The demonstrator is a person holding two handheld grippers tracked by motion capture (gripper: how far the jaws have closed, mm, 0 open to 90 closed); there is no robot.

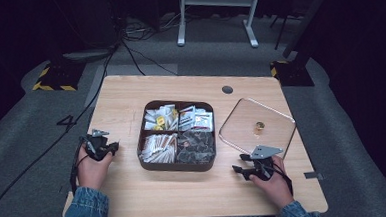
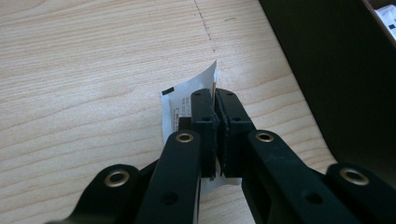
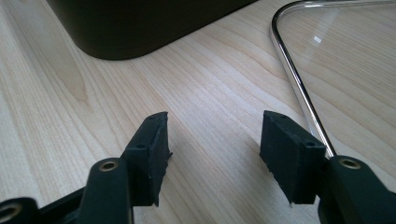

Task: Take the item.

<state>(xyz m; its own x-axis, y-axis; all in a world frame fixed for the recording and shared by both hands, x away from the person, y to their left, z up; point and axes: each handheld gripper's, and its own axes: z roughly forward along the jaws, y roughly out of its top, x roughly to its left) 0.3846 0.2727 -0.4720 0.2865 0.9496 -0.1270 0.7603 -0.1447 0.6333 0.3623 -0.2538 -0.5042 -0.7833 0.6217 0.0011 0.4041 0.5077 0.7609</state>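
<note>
the left gripper (image 2: 215,100) has its jaws clenched on a white sachet (image 2: 187,95), most of it hidden behind them, its print too small to read. it sits at 9 o'clock of the dark divided tray (image 1: 143,141), whose wall is cut off in the left gripper view. the right gripper (image 3: 212,144) rests with jaws released over bare bench (image 1: 185,189), at 5 o'clock of the tray, just beside the clear lid (image 1: 281,115)'s rim.
</note>
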